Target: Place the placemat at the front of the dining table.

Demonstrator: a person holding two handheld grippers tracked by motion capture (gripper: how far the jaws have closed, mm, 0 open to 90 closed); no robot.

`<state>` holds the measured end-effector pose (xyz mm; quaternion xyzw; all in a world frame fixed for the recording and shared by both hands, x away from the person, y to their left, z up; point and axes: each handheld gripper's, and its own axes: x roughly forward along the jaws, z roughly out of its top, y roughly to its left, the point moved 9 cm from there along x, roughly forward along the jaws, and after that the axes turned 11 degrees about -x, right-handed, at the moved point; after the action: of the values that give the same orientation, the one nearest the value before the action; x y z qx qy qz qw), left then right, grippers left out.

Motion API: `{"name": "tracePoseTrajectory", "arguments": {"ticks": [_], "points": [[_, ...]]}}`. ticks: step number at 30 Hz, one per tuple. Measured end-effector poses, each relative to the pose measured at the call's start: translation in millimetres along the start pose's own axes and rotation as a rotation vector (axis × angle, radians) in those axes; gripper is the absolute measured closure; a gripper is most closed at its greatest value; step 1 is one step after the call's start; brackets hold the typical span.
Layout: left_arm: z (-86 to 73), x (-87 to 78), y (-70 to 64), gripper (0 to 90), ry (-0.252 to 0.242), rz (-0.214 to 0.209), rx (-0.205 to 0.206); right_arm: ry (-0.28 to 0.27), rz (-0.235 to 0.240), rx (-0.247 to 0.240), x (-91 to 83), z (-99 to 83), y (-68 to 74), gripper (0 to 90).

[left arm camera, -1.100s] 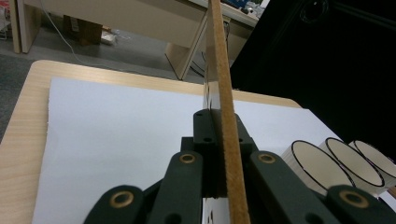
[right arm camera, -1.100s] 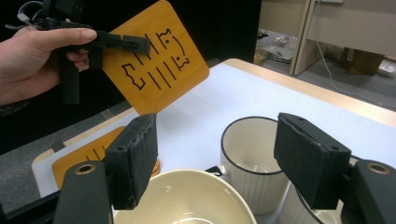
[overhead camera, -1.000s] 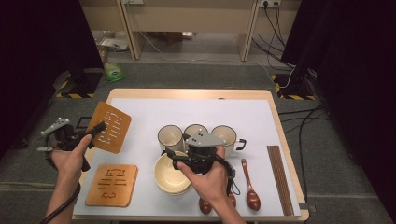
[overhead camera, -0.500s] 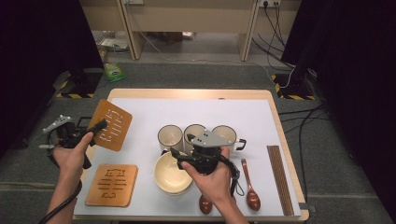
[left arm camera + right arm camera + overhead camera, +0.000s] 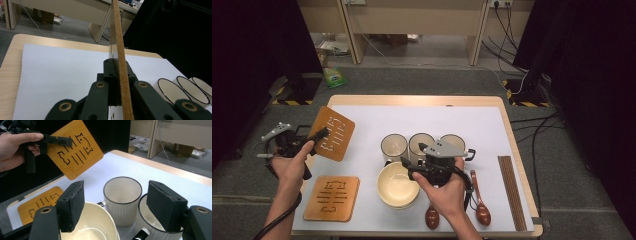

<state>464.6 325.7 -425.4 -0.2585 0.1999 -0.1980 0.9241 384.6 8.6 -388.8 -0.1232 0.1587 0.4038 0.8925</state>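
Observation:
My left gripper [image 5: 323, 133] is shut on the edge of a square wooden trivet [image 5: 333, 132] with cut-out slots, held tilted above the table's left edge. In the left gripper view the trivet [image 5: 119, 45] shows edge-on between the closed jaws of that gripper [image 5: 116, 62]. My right gripper [image 5: 409, 168] stands open over the far rim of a cream bowl [image 5: 398, 186]. In the right gripper view, that gripper [image 5: 116, 192] holds nothing; its jaws frame a white mug [image 5: 122, 197], with the bowl [image 5: 92, 225] below and the held trivet [image 5: 76, 150] beyond.
A second wooden trivet [image 5: 332, 197] lies flat at the front left. Three white mugs [image 5: 393, 146] stand in a row behind the bowl. Two brown spoons [image 5: 479, 200] and dark chopsticks [image 5: 511, 192] lie at the front right on the white mat [image 5: 377, 120].
The right gripper has drifted slightly to the right beside the bowl, still open. The left gripper keeps the trivet in nearly the same place.

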Motion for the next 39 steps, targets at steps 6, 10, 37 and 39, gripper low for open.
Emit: {"name": "tracePoseTrajectory", "arguments": {"ticks": [6, 10, 37, 39], "points": [[1.2, 1.6, -3.0, 86.2, 0.000, -0.004, 0.003, -0.003, -0.013, 0.009, -4.7, -2.0, -5.4, 30.8], [1.7, 5.1, -4.8, 86.2, 0.003, -0.005, 0.006, 0.003, -0.023, 0.003, -8.7, -5.5, -10.5, 30.8], [5.1, 18.8, -8.7, 86.2, 0.008, -0.014, 0.009, 0.015, -0.064, 0.028, -21.7, -20.5, -28.3, 30.8], [5.4, 19.4, -9.3, 86.2, 0.009, -0.017, 0.008, 0.015, -0.065, 0.028, -22.4, -21.6, -29.8, 30.8]]}}
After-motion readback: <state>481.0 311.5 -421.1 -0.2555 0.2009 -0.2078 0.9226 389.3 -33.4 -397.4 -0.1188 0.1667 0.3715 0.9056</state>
